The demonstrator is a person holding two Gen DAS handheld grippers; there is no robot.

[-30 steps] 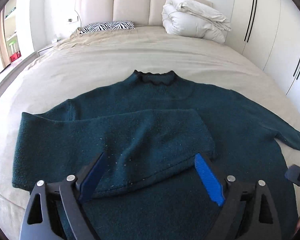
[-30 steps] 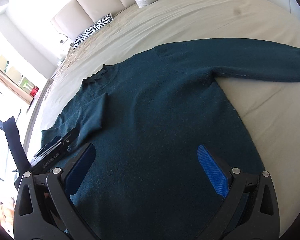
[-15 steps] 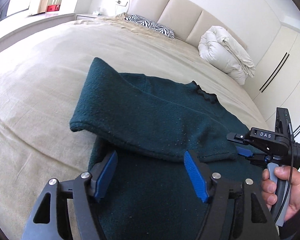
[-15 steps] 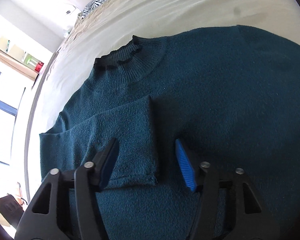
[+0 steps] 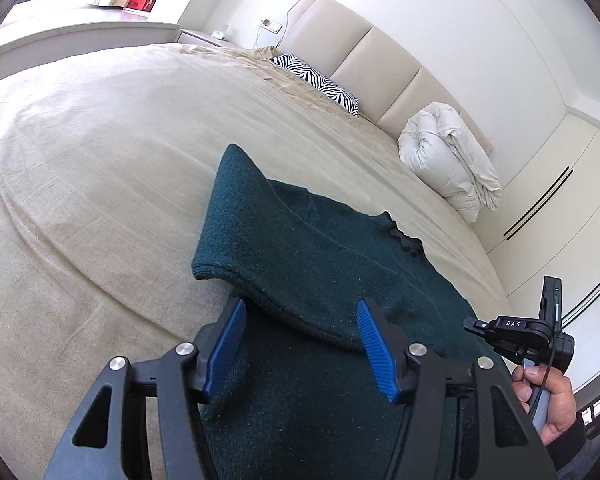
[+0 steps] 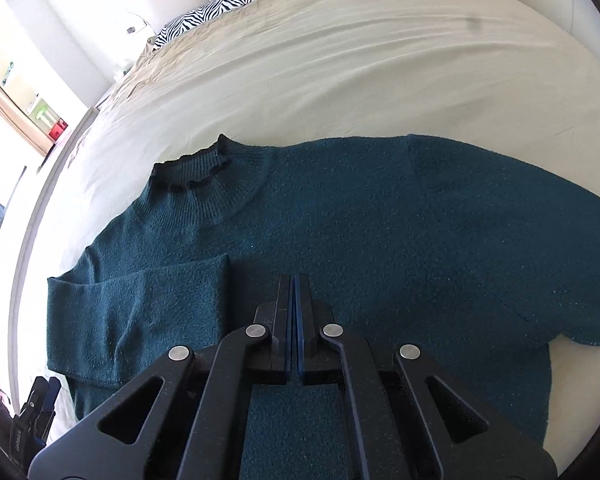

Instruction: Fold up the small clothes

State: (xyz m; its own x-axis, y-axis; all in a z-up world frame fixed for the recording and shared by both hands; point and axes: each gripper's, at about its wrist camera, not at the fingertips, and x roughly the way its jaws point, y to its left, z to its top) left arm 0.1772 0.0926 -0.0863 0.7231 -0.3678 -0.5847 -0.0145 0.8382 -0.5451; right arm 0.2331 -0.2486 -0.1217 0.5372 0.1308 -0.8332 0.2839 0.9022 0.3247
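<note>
A dark teal knit sweater (image 6: 372,232) lies flat on the beige bed, collar toward the headboard. Its left sleeve (image 6: 140,312) is folded across the body; it also shows in the left wrist view (image 5: 284,264). The right sleeve (image 6: 540,208) lies spread out to the right. My left gripper (image 5: 300,344) is open, its blue pads on either side of the folded sleeve's lower edge, just above the cloth. My right gripper (image 6: 294,304) is shut with nothing between its pads, its tips over the sweater's chest beside the folded sleeve's cuff. It appears at the right edge of the left wrist view (image 5: 516,332).
The beige bed cover (image 5: 100,184) spreads wide around the sweater. A zebra pillow (image 5: 320,80) and a rolled white duvet (image 5: 448,160) lie by the padded headboard. White wardrobe doors (image 5: 540,216) stand to the right. A window ledge runs along the left.
My right gripper has closed from open and moved forward over the chest. My left gripper has moved left to the folded sleeve's lower edge and stays open.
</note>
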